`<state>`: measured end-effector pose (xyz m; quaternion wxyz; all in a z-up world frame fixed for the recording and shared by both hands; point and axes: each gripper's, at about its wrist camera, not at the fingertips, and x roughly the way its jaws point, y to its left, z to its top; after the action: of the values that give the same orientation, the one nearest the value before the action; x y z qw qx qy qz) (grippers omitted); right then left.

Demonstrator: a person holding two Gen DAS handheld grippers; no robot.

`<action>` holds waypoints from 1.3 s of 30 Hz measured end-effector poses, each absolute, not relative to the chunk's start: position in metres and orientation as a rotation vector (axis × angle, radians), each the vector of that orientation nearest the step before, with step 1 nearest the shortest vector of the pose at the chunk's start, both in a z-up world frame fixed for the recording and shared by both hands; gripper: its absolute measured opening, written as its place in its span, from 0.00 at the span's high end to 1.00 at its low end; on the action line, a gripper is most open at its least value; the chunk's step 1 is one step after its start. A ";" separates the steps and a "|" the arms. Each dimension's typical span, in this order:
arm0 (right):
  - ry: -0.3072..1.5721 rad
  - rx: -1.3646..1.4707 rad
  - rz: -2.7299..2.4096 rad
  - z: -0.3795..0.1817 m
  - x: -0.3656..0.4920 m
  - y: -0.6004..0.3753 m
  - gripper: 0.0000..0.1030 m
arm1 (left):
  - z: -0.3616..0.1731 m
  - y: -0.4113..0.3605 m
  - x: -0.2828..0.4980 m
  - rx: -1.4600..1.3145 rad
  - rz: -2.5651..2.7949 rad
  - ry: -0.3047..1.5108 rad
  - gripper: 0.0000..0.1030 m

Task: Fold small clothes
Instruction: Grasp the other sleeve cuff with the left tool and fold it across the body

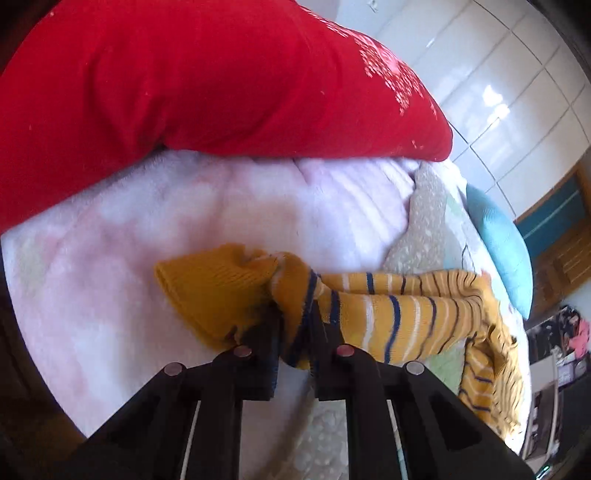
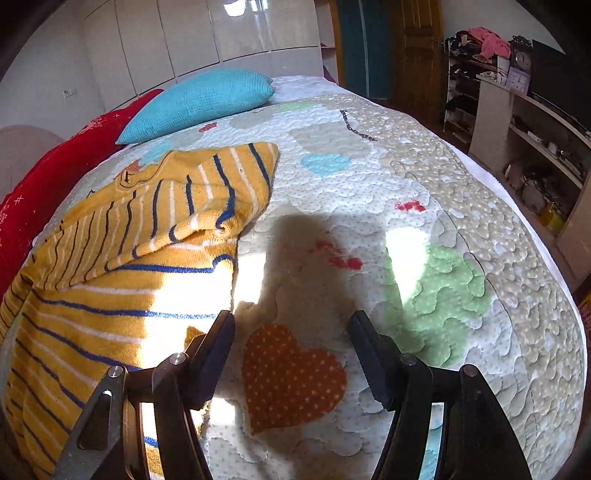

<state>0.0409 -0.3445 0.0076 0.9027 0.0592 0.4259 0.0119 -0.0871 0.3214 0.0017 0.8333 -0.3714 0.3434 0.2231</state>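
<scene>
A small mustard-yellow sweater with blue and white stripes (image 2: 122,266) lies on a quilted bedspread (image 2: 424,206). My left gripper (image 1: 295,314) is shut on a bunched sleeve of the sweater (image 1: 388,314), just behind its plain yellow cuff (image 1: 214,284), above a pale pink blanket (image 1: 166,229). My right gripper (image 2: 291,321) is open and empty, hovering over the bedspread just right of the sweater's edge, above an orange heart patch (image 2: 291,373). One sleeve is folded over the sweater's body in the right wrist view.
A red pillow (image 1: 184,85) lies beyond the left gripper. A turquoise cushion (image 2: 199,99) sits at the head of the bed. White wardrobe doors (image 2: 221,29) stand behind. Shelves with clutter (image 2: 517,122) line the right side beyond the bed edge.
</scene>
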 end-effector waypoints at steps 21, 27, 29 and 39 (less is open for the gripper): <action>0.801 0.290 0.119 -0.001 0.034 -0.369 0.33 | 0.179 0.010 0.064 -0.297 -0.172 0.632 0.95; 0.790 0.323 0.131 -0.003 0.033 -0.373 0.32 | 0.146 -0.086 0.071 -0.193 -0.417 0.776 0.45; 0.787 0.330 0.136 -0.003 0.033 -0.374 0.32 | 0.147 -0.082 0.053 -0.134 -0.401 0.747 0.32; 0.709 0.371 0.157 0.038 0.011 -0.366 0.34 | 0.093 0.064 -0.042 -0.112 0.015 0.763 0.19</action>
<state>0.0109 -0.3661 0.0384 0.9180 0.1806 0.3446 0.0764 -0.0419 0.0636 0.0930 0.9265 -0.0546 0.3723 0.0071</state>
